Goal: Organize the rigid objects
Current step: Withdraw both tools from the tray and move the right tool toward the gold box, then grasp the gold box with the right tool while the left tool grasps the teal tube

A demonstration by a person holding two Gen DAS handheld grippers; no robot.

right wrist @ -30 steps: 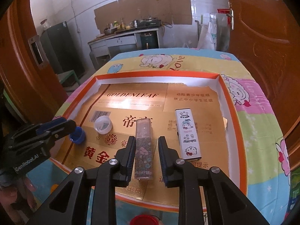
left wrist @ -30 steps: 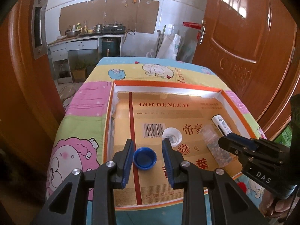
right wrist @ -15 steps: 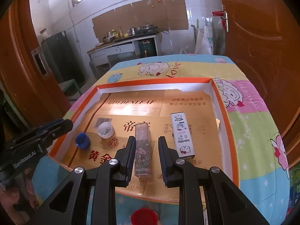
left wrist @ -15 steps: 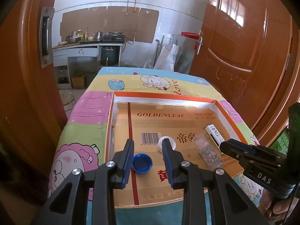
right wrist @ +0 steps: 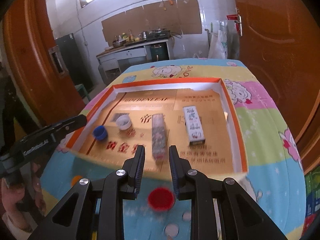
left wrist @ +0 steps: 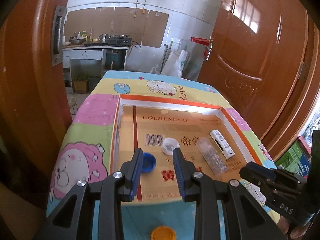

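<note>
Both tongs are empty rn, hovering at the near edge of the tray [right wrist: 238, 128], which sits on the cartoon-print cloth over the tabletop [right wrist: 266, 120].

Left tongs [left wrist: 158, 160]: jaws set fairly narrow, nothing between the pads. Right tongs [right wrist: 157, 156]: also a narrow gap, nothing gripped.

Where stuff is, inside the tray: blue cap [left wrist: 148, 162] near the left wall, white cap [left wrist: 170, 145] just beyond and to the right of it, then the clear patterned box [right wrist: 159, 135] in the middle and the white printed box [right wrist: 193, 125] further right. The two boxes are apart, roughly parallel.

Key relation imo: the clear box lies straight ahead of the right tongs, its long axis running away from the jaws, near end lined up w/ the gap. So the right hand is the nearer one for that box, and a grab across its narrow width looks like it'd fit w/o much wrist turning. On the left, the blue cap sits just ahead of the left jaw, partly hidden behind it, so it's a bit off-centre to the gap.

Views differ: the right cam shows a red cap [right wrist: 161, 199] on the cloth outside the tray, right below its tongs; left cam doesn't show it at all. Left cam shows an orange cap [left wrist: 163, 233] on the cloth at its bottom edge, which the right cam only catches as an orange blur by the left tongs. Right view is pretty motion-smeared tbh, so prints on the boxes are unreadable.
</note>
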